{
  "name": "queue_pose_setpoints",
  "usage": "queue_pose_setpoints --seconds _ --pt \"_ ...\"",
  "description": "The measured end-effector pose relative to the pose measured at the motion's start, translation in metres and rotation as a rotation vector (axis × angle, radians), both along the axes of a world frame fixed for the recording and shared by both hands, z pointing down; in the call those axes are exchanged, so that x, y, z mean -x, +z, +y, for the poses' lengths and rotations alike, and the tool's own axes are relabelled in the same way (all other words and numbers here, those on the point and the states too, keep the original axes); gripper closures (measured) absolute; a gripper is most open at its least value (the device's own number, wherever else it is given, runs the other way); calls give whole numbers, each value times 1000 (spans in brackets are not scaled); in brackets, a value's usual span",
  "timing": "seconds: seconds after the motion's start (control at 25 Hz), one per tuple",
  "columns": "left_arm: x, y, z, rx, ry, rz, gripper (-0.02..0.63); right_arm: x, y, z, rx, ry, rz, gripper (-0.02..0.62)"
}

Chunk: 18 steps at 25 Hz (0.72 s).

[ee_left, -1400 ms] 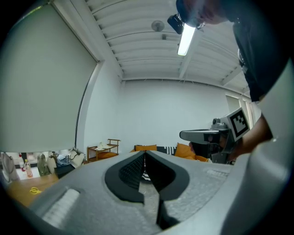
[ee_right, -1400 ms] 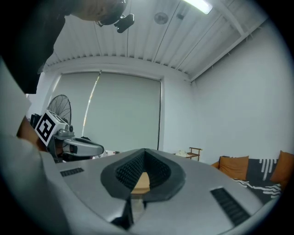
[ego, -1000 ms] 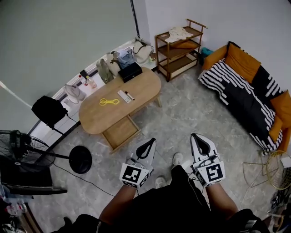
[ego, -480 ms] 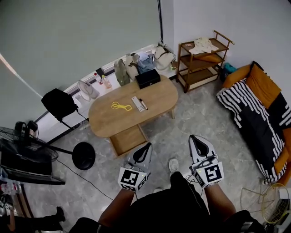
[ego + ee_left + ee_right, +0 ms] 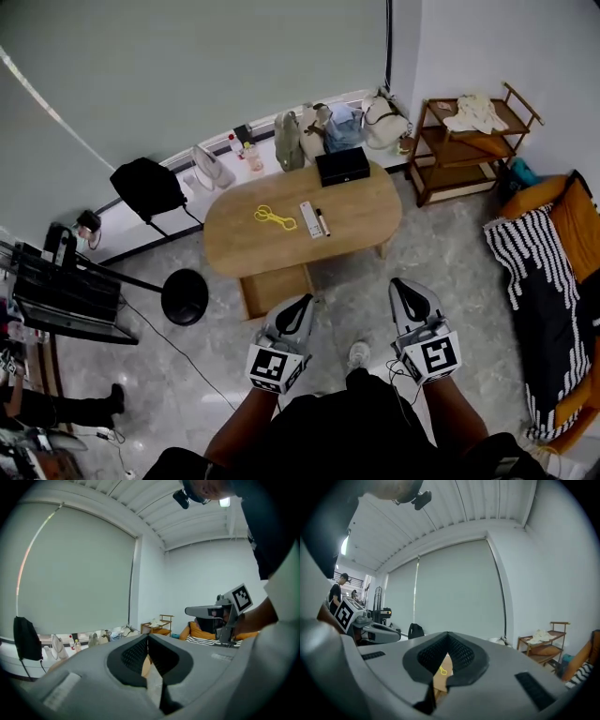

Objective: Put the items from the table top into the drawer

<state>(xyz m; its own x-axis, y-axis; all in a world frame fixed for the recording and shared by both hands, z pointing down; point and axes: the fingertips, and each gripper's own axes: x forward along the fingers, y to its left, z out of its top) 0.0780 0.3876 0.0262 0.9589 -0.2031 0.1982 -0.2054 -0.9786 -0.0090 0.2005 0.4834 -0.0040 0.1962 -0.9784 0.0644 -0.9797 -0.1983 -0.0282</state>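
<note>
An oval wooden table (image 5: 281, 246) stands ahead of me in the head view. On it lie yellow scissors (image 5: 273, 217), a white remote (image 5: 308, 218), a black marker (image 5: 322, 222) and a black box (image 5: 342, 166). The table's drawer (image 5: 275, 289) is pulled open on the near side. My left gripper (image 5: 302, 305) and right gripper (image 5: 412, 289) are held side by side, well short of the table, both shut and empty. The scissors (image 5: 443, 670) show through the right gripper (image 5: 448, 637) jaws. The left gripper (image 5: 148, 639) view catches the right gripper (image 5: 206, 611) beside it.
A fan's round black base (image 5: 185, 296) sits left of the drawer. Bags and bottles (image 5: 319, 127) line the wall behind the table. A wooden shelf (image 5: 469, 141) and a sofa with a striped blanket (image 5: 539, 272) are at the right; a rack (image 5: 56, 291) at the left.
The table has slid rightward and nearer the middle of the head view as I moved across the room. Both grippers keep their pose in front of me, still shut.
</note>
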Motion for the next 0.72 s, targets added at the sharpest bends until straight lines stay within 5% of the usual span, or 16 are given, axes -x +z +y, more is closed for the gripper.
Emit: queue_pose_setpoints --seconds 0.28,0.72 --pt "-5 10 -37 18 -137 -30 588 -23 10 -59 -18 -124 -30 598" --pt "25 16 -122 42 -271 -20 588 2 18 -164 -1 -251 -31 598"
